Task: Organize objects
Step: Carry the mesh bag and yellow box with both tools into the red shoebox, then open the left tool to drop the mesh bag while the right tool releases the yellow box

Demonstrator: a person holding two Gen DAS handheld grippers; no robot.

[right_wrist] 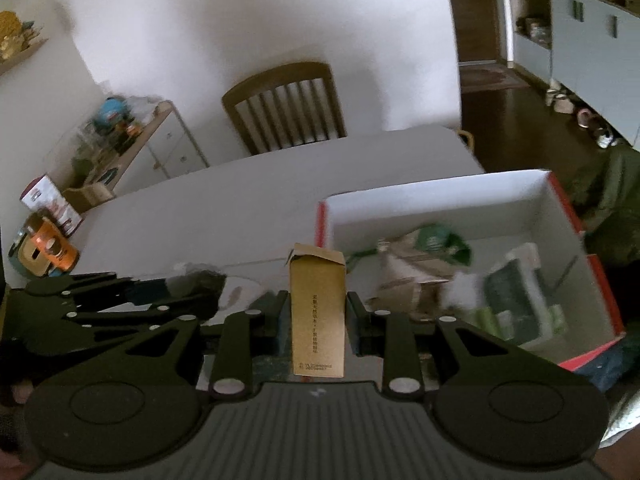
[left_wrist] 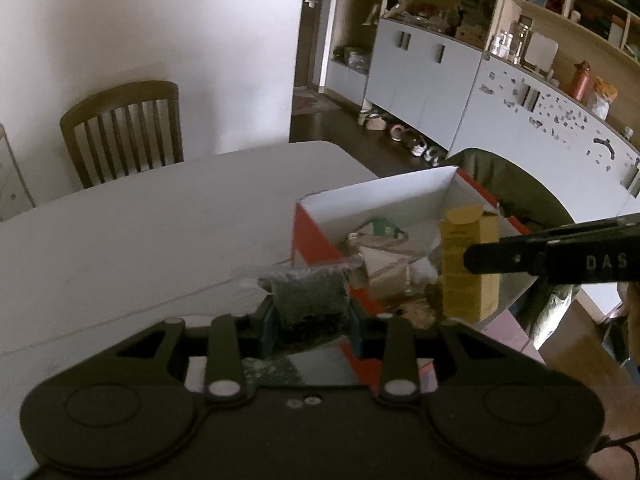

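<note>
My left gripper (left_wrist: 310,326) is shut on a dark grey packet in clear wrap (left_wrist: 308,300), held above the white table (left_wrist: 140,232) just left of the open red-and-white box (left_wrist: 376,200). In the right wrist view my right gripper (right_wrist: 318,322) is shut on a tall tan carton (right_wrist: 318,312) with printed text, upright between the pads, near the box's (right_wrist: 440,200) left wall. The same carton (left_wrist: 468,268) shows in the left wrist view over the box, with the right gripper (left_wrist: 472,260) coming in from the right. The left gripper (right_wrist: 200,284) appears at the left of the right wrist view.
Inside the box lie a green-and-white packet (right_wrist: 516,300), a green pouch (right_wrist: 440,240) and brown paper items (right_wrist: 404,276). A wooden chair (right_wrist: 286,104) stands behind the table. A low cabinet (right_wrist: 152,140) with clutter is far left; shelving and cupboards (left_wrist: 500,60) line the right wall.
</note>
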